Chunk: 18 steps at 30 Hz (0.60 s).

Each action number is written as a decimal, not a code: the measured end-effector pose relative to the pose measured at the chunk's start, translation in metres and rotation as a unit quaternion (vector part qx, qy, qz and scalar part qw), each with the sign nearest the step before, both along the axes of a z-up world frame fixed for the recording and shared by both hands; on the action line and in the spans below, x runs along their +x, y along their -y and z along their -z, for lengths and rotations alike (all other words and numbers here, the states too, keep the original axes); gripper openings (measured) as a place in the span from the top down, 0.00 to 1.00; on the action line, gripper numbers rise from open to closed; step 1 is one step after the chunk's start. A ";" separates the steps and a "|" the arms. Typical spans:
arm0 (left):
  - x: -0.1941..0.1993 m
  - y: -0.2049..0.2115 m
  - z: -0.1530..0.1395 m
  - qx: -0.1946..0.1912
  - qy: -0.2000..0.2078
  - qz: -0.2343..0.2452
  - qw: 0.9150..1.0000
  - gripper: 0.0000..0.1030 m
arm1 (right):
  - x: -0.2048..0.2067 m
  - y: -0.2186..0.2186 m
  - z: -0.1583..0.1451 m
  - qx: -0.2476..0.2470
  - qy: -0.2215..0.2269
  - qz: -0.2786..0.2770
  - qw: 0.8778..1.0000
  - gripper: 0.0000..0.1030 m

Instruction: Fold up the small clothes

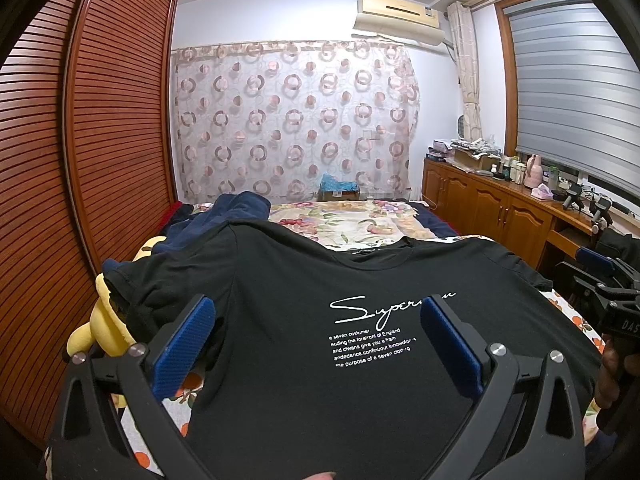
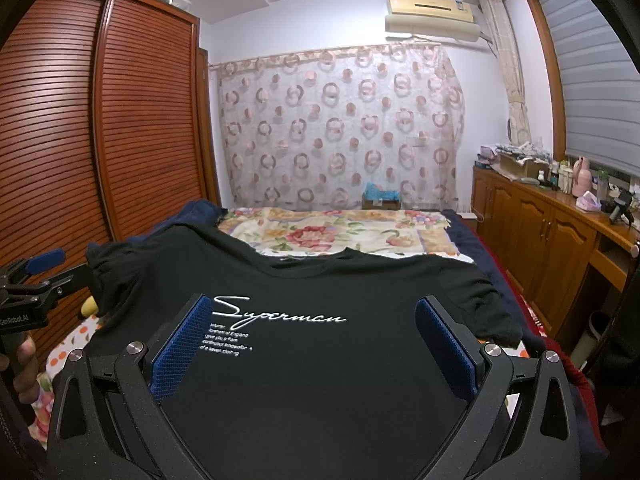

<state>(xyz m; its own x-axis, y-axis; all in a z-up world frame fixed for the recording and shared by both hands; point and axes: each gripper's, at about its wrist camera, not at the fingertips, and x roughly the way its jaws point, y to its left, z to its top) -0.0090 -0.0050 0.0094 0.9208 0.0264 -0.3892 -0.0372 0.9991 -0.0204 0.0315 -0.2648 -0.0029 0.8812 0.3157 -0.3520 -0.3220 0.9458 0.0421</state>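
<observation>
Shirt flat, fold not begun.
I held left gripper (image 1: 318, 328) and right gripper (image 2: 312, 328) wide over the black T-shirt (image 2: 320, 380); best pinch both lower-frame hem corners evenly.

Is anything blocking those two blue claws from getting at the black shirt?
Nothing visible does. The black T-shirt lies spread on the bed, front up, and both the left gripper and right gripper hover open directly over it.

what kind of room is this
Most likely a home bedroom. A black t-shirt lies spread on a bed with a floral cover, a tall louvred wooden wardrobe stands on the left, and low wooden cabinets cluttered with bottles run under the window.
</observation>
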 end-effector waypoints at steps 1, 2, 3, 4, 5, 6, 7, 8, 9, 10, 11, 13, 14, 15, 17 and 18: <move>0.000 0.000 0.000 0.000 0.000 0.001 1.000 0.00 | 0.000 0.000 0.000 0.000 0.000 0.000 1.000 0.00; 0.000 0.000 0.000 0.000 0.000 0.000 1.000 0.00 | 0.000 0.000 0.000 0.000 0.000 0.000 1.000 0.00; 0.000 0.000 0.000 0.000 0.000 0.000 1.000 0.00 | 0.000 0.000 0.000 0.000 0.000 0.000 1.000 0.00; 0.000 0.000 0.000 0.000 0.000 0.000 1.000 0.00 | 0.000 -0.001 0.000 0.000 0.000 0.000 1.000 0.00; 0.000 0.000 0.000 0.000 0.001 0.001 1.000 0.00 | 0.000 -0.001 0.000 0.000 0.000 0.000 1.000 0.00; 0.000 0.000 -0.001 0.000 0.001 0.000 1.000 0.00 | 0.000 -0.001 0.000 0.000 0.000 0.000 1.000 0.00; 0.000 0.000 0.000 0.000 0.001 0.000 1.000 0.00 | 0.000 -0.001 0.000 0.000 0.000 0.000 1.000 0.00; -0.001 0.000 -0.001 0.000 0.002 0.000 1.000 0.00 | 0.000 -0.001 0.000 0.000 0.000 0.000 1.000 0.00; 0.001 0.000 -0.001 -0.001 0.001 0.001 1.000 0.00 | 0.000 -0.001 0.000 0.000 0.000 0.000 1.000 0.00; 0.000 0.000 -0.001 0.000 0.001 0.000 1.000 0.00 | 0.000 -0.001 0.000 0.000 0.000 0.000 1.000 0.00; 0.000 0.000 -0.001 0.000 0.001 0.001 1.000 0.00 | 0.000 -0.001 0.000 0.001 0.000 0.000 1.000 0.00; 0.000 0.000 -0.001 0.000 0.001 0.001 1.000 0.00 | 0.000 -0.001 0.000 0.000 0.000 0.000 1.000 0.00; 0.000 0.000 -0.001 -0.001 0.001 0.001 1.000 0.00 | 0.000 -0.001 0.000 0.000 0.000 0.000 1.000 0.00; 0.000 0.000 -0.001 0.000 0.002 0.001 1.000 0.00 | 0.000 -0.001 0.000 0.000 0.000 0.000 1.000 0.00; 0.000 0.000 -0.001 0.000 0.002 0.000 1.000 0.00 | 0.000 -0.001 0.000 0.000 0.000 0.000 1.000 0.00; 0.000 0.001 -0.001 0.000 0.002 0.000 1.000 0.00 | 0.000 -0.001 0.000 0.000 0.000 0.000 1.000 0.00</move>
